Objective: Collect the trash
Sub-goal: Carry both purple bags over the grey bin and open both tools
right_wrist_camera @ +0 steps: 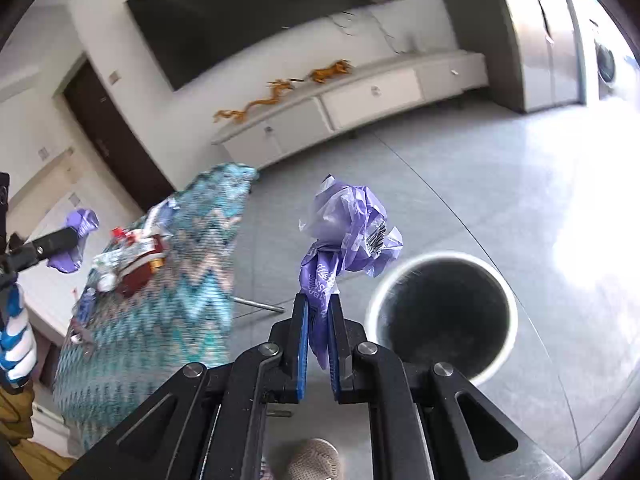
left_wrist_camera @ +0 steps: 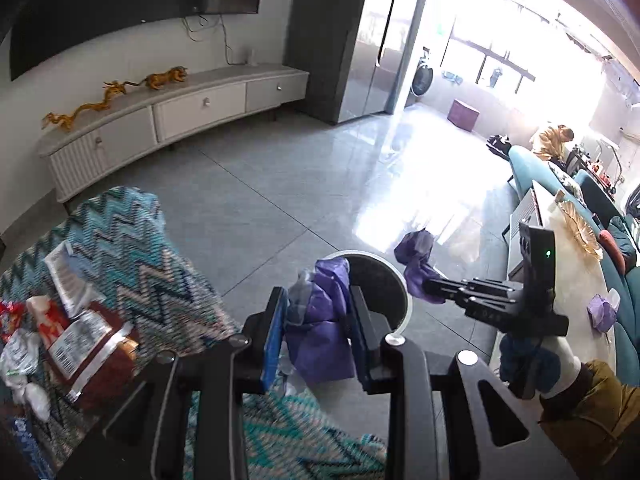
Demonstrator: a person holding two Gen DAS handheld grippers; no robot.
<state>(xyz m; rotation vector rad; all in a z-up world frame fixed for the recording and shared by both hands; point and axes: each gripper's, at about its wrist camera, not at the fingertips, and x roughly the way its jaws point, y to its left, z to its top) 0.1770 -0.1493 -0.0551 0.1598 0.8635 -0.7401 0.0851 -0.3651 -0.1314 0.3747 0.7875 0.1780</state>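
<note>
My left gripper (left_wrist_camera: pixel 318 300) is shut on a crumpled purple plastic wrapper (left_wrist_camera: pixel 320 320), held beside the rim of a round white trash bin (left_wrist_camera: pixel 406 300) with a dark inside. My right gripper (right_wrist_camera: pixel 318 304) is shut on a second purple wrapper (right_wrist_camera: pixel 348 232), held left of the same bin (right_wrist_camera: pixel 440 316) and above the floor. The right gripper (left_wrist_camera: pixel 430 286) with its wrapper (left_wrist_camera: pixel 416 252) also shows in the left wrist view, over the far side of the bin. The left gripper (right_wrist_camera: pixel 70 238) shows at the left edge of the right wrist view.
A table under a teal zigzag cloth (left_wrist_camera: pixel 132 248) carries several more wrappers and crumpled papers (left_wrist_camera: pixel 76 332). A white TV cabinet (left_wrist_camera: pixel 168 116) stands along the far wall. Grey tiled floor (left_wrist_camera: pixel 300 176) lies between. A teal sofa (left_wrist_camera: pixel 608 208) and a side table are at right.
</note>
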